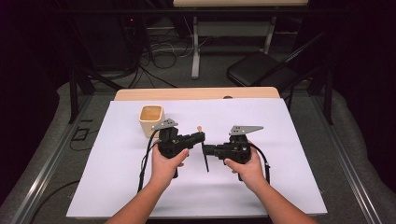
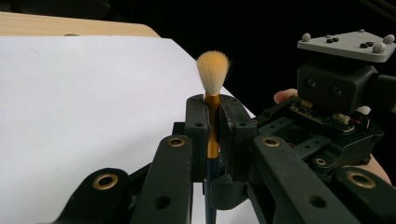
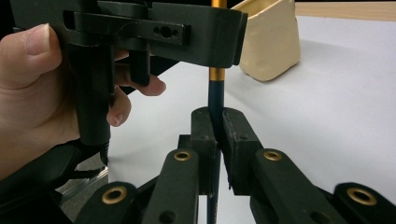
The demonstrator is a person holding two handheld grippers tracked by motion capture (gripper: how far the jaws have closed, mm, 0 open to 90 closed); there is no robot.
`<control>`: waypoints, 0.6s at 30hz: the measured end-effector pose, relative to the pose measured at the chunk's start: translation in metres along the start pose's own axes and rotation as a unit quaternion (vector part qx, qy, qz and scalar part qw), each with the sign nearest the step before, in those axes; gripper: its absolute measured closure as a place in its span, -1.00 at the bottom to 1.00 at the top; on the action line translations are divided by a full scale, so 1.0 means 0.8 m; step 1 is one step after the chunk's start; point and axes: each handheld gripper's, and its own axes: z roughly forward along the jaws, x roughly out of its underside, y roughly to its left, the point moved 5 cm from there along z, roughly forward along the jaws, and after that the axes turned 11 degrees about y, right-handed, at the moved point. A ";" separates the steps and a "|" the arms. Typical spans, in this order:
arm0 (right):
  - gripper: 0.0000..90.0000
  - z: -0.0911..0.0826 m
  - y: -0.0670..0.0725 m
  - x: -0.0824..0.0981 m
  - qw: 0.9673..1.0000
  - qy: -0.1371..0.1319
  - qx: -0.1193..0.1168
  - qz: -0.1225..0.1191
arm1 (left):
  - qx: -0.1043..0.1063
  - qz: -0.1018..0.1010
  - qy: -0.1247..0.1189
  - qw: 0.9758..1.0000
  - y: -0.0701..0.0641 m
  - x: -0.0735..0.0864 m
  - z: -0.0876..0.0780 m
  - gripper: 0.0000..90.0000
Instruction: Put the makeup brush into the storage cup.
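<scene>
Brush (image 2: 212,100) is clamped by both left tongs (image 2: 214,135) and right tongs (image 3: 219,140).

Light fell from above onto the white sheet (image 1: 140,186), which glared almost blank, while the floor and room beyond sank into near-black. The high view was soft and grainy. In the left gripper view the brush (image 2: 213,74) bristles were fairly sharp, the near jaws blurred. In the right gripper view the cream cup (image 3: 271,42) looked slightly out of focus, perhaps from closeness.
</scene>
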 end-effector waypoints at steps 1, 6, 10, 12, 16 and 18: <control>0.86 0.000 0.000 0.000 1.000 0.001 0.000 -0.001 | 0.000 0.000 0.001 1.000 0.000 0.000 0.000 0.82; 0.86 0.000 0.001 0.001 1.000 0.009 0.000 -0.005 | 0.001 0.000 0.007 1.000 0.001 0.001 -0.001 0.81; 0.86 0.001 0.001 0.001 1.000 0.009 0.000 -0.006 | 0.001 -0.001 0.007 1.000 0.000 0.001 -0.002 0.82; 0.86 0.001 0.002 0.001 1.000 0.011 0.001 -0.007 | 0.002 -0.001 0.008 1.000 0.000 0.001 -0.002 0.83; 0.86 0.002 0.002 0.001 1.000 0.009 0.001 -0.006 | 0.002 -0.001 0.008 1.000 0.000 0.001 -0.002 0.85; 0.86 0.003 0.002 0.001 1.000 0.008 0.001 -0.007 | 0.002 -0.001 0.008 1.000 0.000 0.001 -0.002 0.85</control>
